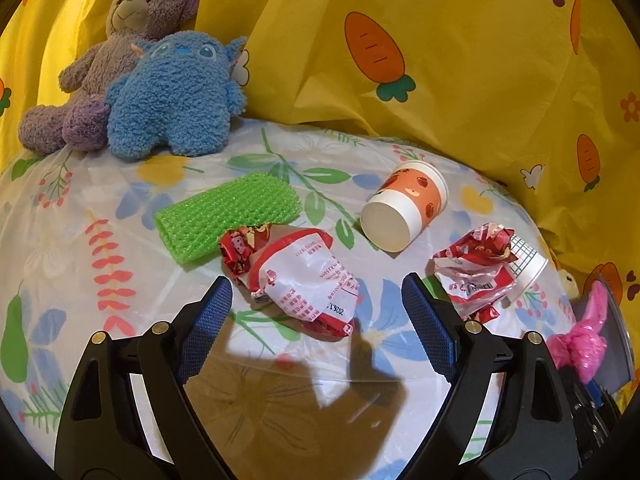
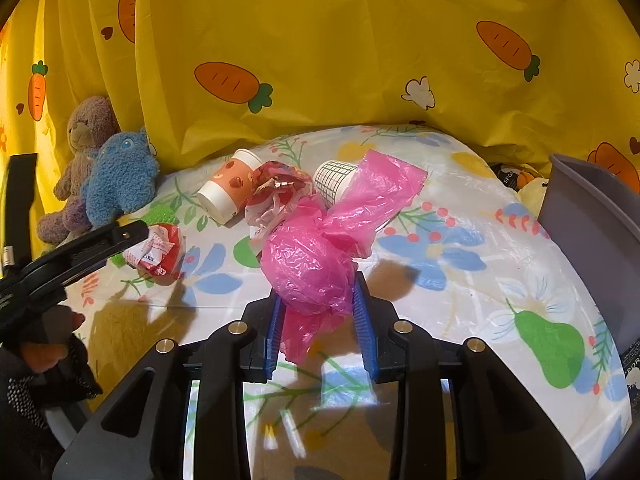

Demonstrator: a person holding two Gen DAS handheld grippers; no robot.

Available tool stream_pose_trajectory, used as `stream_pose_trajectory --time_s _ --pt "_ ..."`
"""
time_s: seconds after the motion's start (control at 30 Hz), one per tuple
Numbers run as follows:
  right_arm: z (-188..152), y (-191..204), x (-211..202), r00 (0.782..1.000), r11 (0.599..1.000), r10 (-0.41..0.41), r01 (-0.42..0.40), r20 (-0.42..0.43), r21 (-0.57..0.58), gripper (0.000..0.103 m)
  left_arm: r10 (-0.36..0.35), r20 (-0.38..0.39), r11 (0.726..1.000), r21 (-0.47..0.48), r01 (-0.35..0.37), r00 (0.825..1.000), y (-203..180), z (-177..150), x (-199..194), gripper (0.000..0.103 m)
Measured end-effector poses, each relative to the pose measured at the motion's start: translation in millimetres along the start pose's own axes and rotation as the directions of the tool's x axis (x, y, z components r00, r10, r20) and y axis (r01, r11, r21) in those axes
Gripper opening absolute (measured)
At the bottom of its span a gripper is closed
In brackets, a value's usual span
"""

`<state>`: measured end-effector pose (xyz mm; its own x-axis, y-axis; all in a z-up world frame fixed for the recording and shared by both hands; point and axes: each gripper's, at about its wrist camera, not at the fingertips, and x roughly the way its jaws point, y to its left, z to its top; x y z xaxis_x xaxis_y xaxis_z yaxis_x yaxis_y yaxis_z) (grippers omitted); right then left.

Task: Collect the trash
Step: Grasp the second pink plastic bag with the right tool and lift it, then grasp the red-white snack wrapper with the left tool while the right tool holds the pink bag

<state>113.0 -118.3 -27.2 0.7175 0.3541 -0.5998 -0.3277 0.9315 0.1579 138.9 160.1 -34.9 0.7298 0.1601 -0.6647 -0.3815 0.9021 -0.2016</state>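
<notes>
Right gripper point(image 2: 320, 320): blue ribbed pads clenched on the crumpled pink plastic bag point(image 2: 316, 256), bag bulging above the pads, a loose tail hanging below them. Lifted clear of the table or not: cannot tell.

Left gripper point(image 1: 316, 316): fingers released, spread wide, nothing between the pads; positioned just near of the crumpled red-and-white foil wrapper point(image 1: 300, 276), not touching it.

Flower-printed plastic tablecloth point(image 1: 72, 240): carries all remaining trash.
- Green bubbled foam sleeve point(image 1: 224, 212): lying flat, far-left of the red-and-white wrapper, touching it.
- Orange paper cup with apple print point(image 1: 408, 208): tipped on its side, base toward the camera, right of the green sleeve.
- Second crumpled red foil wrapper point(image 1: 476, 268): right of the left gripper, lying against a white grid-patterned paper cup point(image 1: 528, 264), also tipped over.

Purple plush bear point(image 1: 120, 56) and blue fuzzy plush creature point(image 1: 176, 96): seated at the far-left edge, touching each other, against the yellow carrot-print curtain point(image 1: 460, 100).

Grey plastic bin point(image 2: 592, 224): at the right edge of the table in the right wrist view.
</notes>
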Motion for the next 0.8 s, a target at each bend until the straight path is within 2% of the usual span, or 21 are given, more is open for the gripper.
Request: stream_pose_trajectory --time_s 0.17,0.3,0.37,0.6,0.8 --pt "0 -11 -11 1.0 1.0 0.001 -0.001 0.02 -0.003 0.033 0.015 -0.053 1.0 0.027 -0.014 0.998 -5 -1 25 0.072" --pt "-2 -19 -13 1.0 1.0 -0.009 0.009 0.024 0.0 0.033 0.0 -0.088 1.0 0.03 0.003 0.996 -8 -3 36 0.062" --pt "-3 -23 -13 1.0 1.0 -0.013 0.012 0.023 0.004 0.033 0.001 -0.083 0.999 0.034 0.002 0.997 -8 -3 38 0.061" --pt "-5 -32 -19 0.999 1.0 -0.018 0.017 0.033 0.022 0.033 -0.042 -0.079 0.999 0.031 0.045 0.996 -8 -5 39 0.044" --pt "-5 -38 -28 0.999 1.0 -0.018 0.017 0.048 0.026 0.033 -0.083 -0.056 0.996 0.033 0.085 0.995 -12 -8 25 0.041"
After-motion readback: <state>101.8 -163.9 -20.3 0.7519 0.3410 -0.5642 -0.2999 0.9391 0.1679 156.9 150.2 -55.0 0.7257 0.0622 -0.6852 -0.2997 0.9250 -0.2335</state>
